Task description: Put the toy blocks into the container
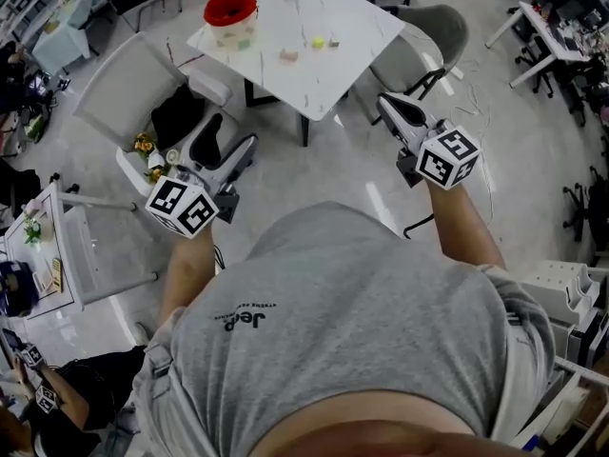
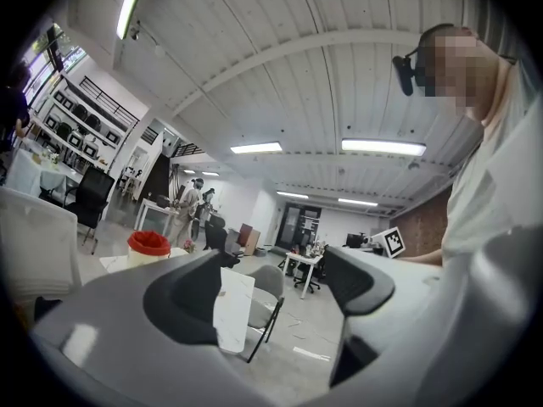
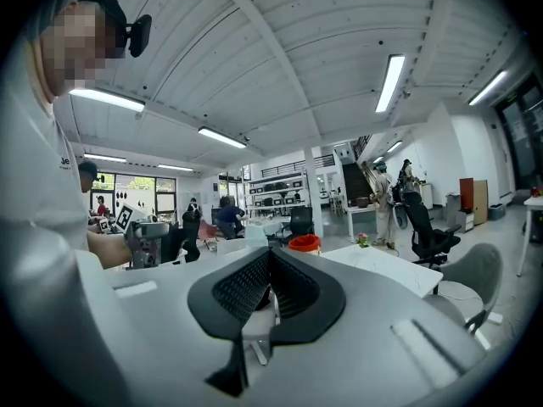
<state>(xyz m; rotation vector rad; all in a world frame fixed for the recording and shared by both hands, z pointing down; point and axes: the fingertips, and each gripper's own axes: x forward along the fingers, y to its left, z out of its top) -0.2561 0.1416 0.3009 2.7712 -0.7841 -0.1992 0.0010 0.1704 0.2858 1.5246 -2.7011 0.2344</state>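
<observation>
Standing off counter (image 1: 366, 27); blocks (image 1: 317, 42) outside container (image 1: 230, 15). Left hand-held gripper (image 1: 233, 143) wide, right hand-held gripper (image 1: 388, 105) closed, empty. Next: step closer, reach for block.

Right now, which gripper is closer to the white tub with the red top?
Left. The left gripper sits in front of the white tub with the red top, short of the white table; the right gripper is farther, past its right corner.

Table top (image 1: 362, 27): white, marble-veined, smooth, slight sheen. Floor (image 1: 324, 169): grey, polished, shows light reflections. Left gripper (image 2: 280, 270) and right gripper (image 3: 270, 271) bodies: matt grey plastic. Right gripper's pads (image 3: 242, 288): black, finely ribbed. Person's shirt (image 1: 362, 312): grey cloth, matt. Container (image 1: 230, 12): pale smooth wall, red top.
</observation>
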